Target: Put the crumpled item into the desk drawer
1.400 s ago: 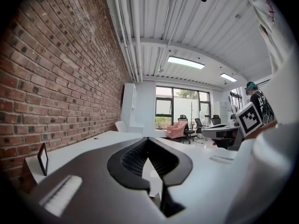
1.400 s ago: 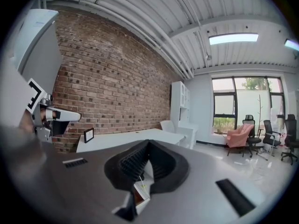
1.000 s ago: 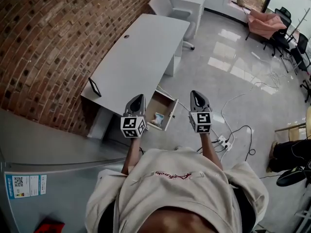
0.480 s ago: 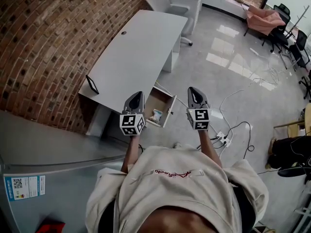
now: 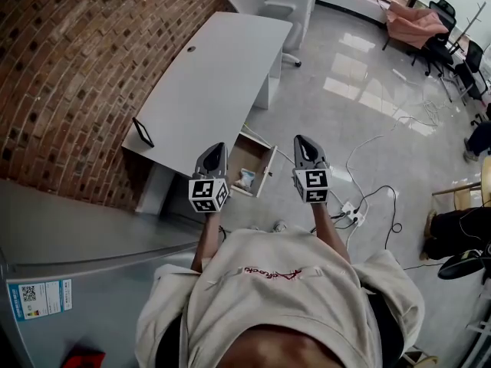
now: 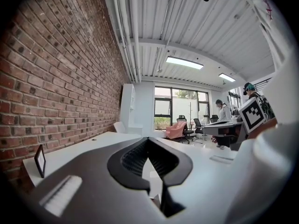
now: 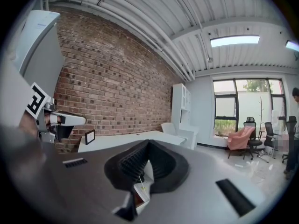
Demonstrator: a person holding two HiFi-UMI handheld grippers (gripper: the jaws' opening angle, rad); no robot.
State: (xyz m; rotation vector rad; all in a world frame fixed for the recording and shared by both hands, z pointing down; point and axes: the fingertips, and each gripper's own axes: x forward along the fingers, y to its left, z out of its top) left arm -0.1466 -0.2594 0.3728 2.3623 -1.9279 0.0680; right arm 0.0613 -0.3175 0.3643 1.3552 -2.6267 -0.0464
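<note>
You are holding the left gripper [image 6: 148, 140] with its jaws meeting at the tips. It is pointing along the white desk [image 6: 91, 143], where a small frame [image 6: 40, 160] is standing beside the brick wall [image 6: 56, 78].

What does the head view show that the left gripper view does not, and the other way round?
Only the head view: the crumpled item lying in the open drawer, and cables on the floor. Only the left gripper view: ceiling lights, windows, and the left gripper, jaws closed, empty. Both: the white desk, the brick wall and the small frame standing on the desk.
</note>
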